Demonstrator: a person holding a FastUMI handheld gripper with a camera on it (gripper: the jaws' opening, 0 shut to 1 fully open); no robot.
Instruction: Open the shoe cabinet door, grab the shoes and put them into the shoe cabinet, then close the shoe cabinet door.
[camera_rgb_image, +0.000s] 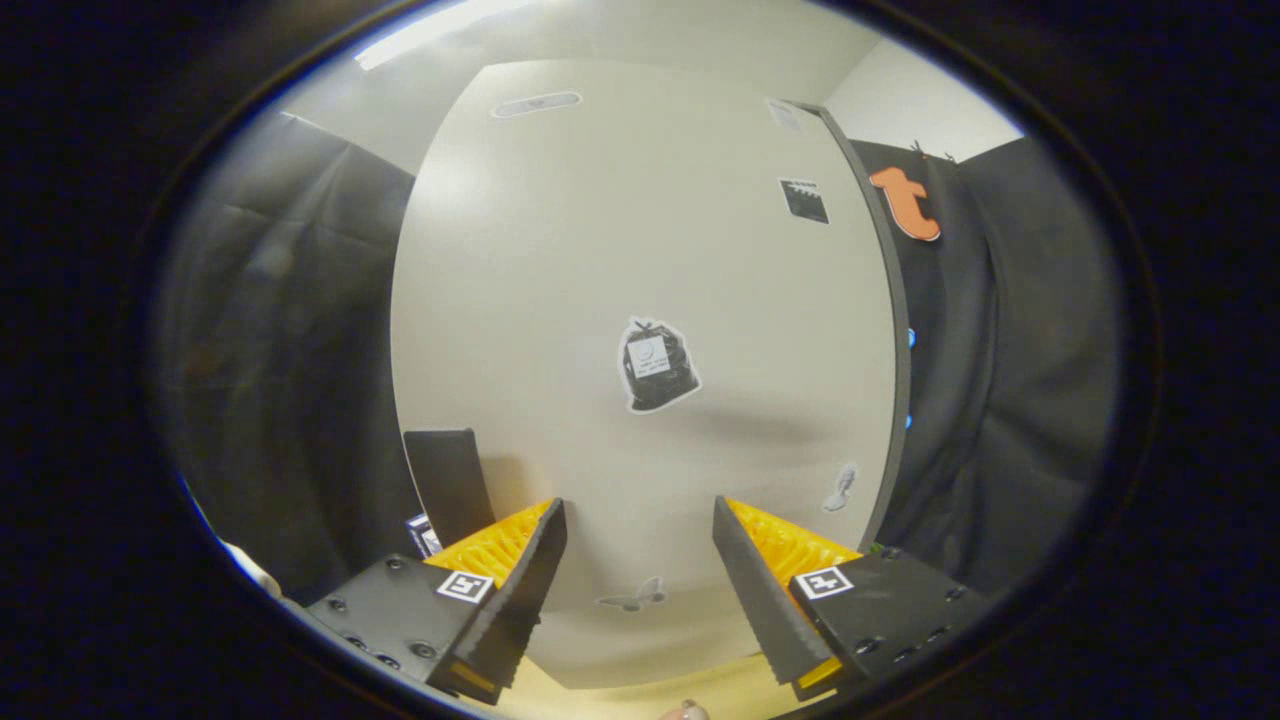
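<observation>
1. Gripper (640, 560) spread wide, nothing between its fingers (520, 590); both point straight at cabinet door.
2. Door (600, 250): pale, flat panel, fills most of the space ahead of the fingers. Looks shut; dark edge strip runs down its right side. Whether fingertips touch it: can't tell.
3. Stickers on door: a dark bag-shaped one (657, 365) just beyond the fingers, approx. mid-panel; a small black square one (804, 200) higher up to the right; a faint oval one (536, 103) near the top; a pale butterfly one (632, 596) low, between the fingers; another small pale one (842, 487) low by the right edge.
4. Handle (449, 485): dark upright rectangular piece at door's lower left, just beyond left finger, apart from it.
5. Black cloth (290, 330) hangs both sides of cabinet.
6. Floor (640, 695): light strip under door's bottom edge, below the fingers.
7. Shoes: can't locate.
</observation>
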